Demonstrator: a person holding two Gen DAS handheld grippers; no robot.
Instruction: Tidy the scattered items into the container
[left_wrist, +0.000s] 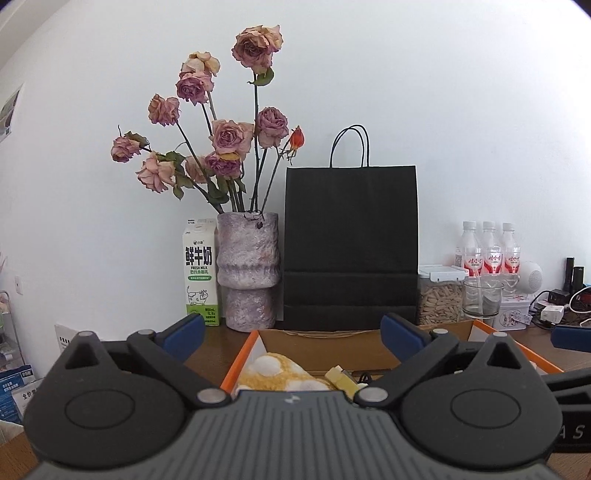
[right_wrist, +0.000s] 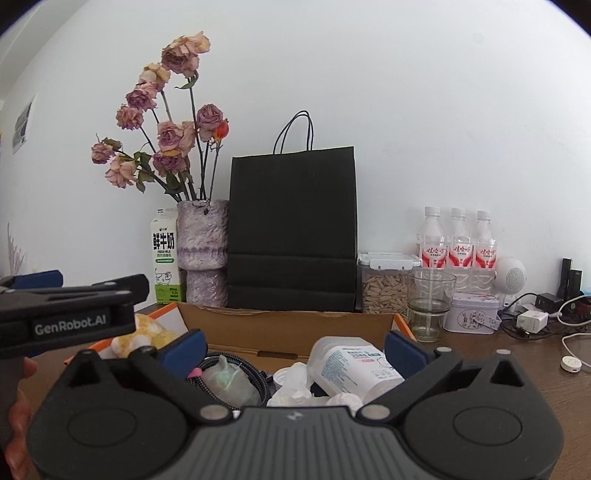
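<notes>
Claws (left_wrist: 293, 338) agape above brown table (right_wrist: 517, 373)

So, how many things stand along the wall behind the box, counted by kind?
Water bottles: 3
Milk carton: 1
Vase of dried roses: 1
Black paper bag: 1
Jar of seeds: 1
Glass: 1
Tin: 1
Total: 9

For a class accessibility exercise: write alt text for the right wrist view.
The open right tool hovers, empty, over a cardboard box holding a white bottle, crumpled tissue and a cable. Behind stand a black paper bag and a vase of dried roses.
</notes>
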